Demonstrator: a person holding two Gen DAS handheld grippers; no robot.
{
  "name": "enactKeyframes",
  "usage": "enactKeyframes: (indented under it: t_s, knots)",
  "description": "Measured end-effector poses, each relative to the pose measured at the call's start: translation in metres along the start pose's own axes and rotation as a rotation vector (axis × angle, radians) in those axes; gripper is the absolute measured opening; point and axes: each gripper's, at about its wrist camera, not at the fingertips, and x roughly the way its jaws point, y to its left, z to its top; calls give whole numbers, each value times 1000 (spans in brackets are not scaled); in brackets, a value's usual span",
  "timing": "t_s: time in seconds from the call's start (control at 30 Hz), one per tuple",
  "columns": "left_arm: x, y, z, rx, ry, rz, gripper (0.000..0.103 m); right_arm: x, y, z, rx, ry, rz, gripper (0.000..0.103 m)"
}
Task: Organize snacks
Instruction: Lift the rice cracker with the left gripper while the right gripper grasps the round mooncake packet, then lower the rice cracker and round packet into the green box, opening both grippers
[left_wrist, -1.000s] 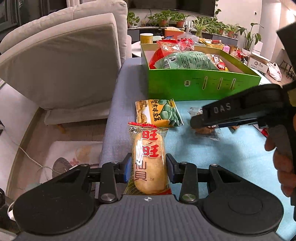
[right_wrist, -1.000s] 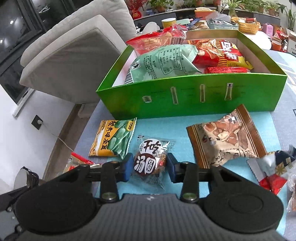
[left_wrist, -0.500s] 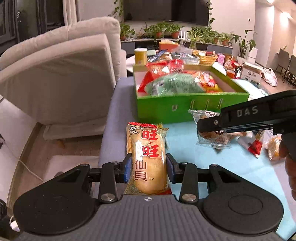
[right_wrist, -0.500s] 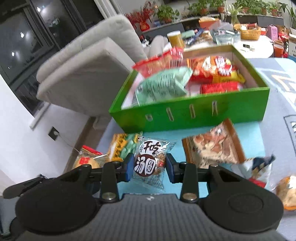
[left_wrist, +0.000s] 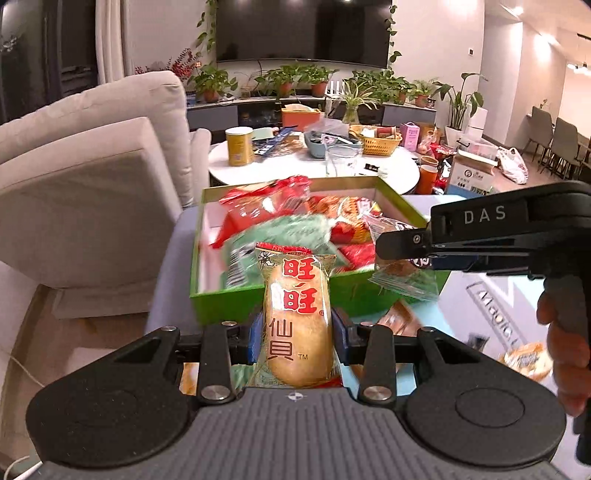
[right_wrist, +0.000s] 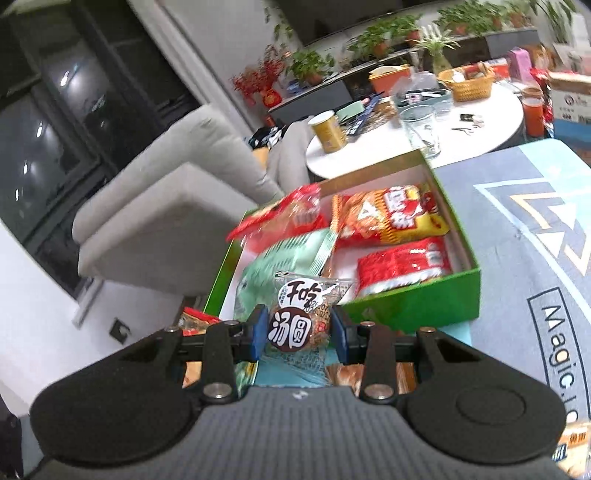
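Observation:
My left gripper (left_wrist: 297, 334) is shut on a yellow rice cracker packet (left_wrist: 297, 314) with red characters, held in the air in front of the green snack box (left_wrist: 258, 295). My right gripper (right_wrist: 297, 330) is shut on a clear packet with a brown round label (right_wrist: 299, 317), held above the box's near wall (right_wrist: 417, 306). In the left wrist view the right gripper (left_wrist: 406, 251) hangs over the box's right front corner with its packet (left_wrist: 402, 277) under it. The box holds a pale green bag (right_wrist: 284, 266), red bags and an orange bag (right_wrist: 384, 218).
Loose snack packets (left_wrist: 524, 360) lie on the blue mat (right_wrist: 535, 258) in front of the box. A grey sofa (left_wrist: 85, 184) stands to the left. A round white table (left_wrist: 314, 162) with a yellow can, a glass and baskets stands behind the box.
Both grippers have risen off the mat with their packets and moved toward the box. The views now look down into the box from higher up.

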Motion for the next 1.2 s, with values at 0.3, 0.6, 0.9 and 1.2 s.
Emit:
enactKeyframes:
  t_s: [0.3, 0.6, 0.9, 1.2]
  knots:
    - [36, -22, 28, -12, 24, -34, 35, 11, -44, 23, 152, -43, 2, 60]
    - [81, -37, 53, -45, 50, -63, 35, 24, -77, 35, 221, -49, -7, 60]
    - [115, -44, 61, -46, 76, -71, 35, 33, -89, 39, 250, -51, -3, 60]
    - [133, -46, 63, -56, 92, -79, 35, 39, -93, 45, 250, -56, 11, 59]
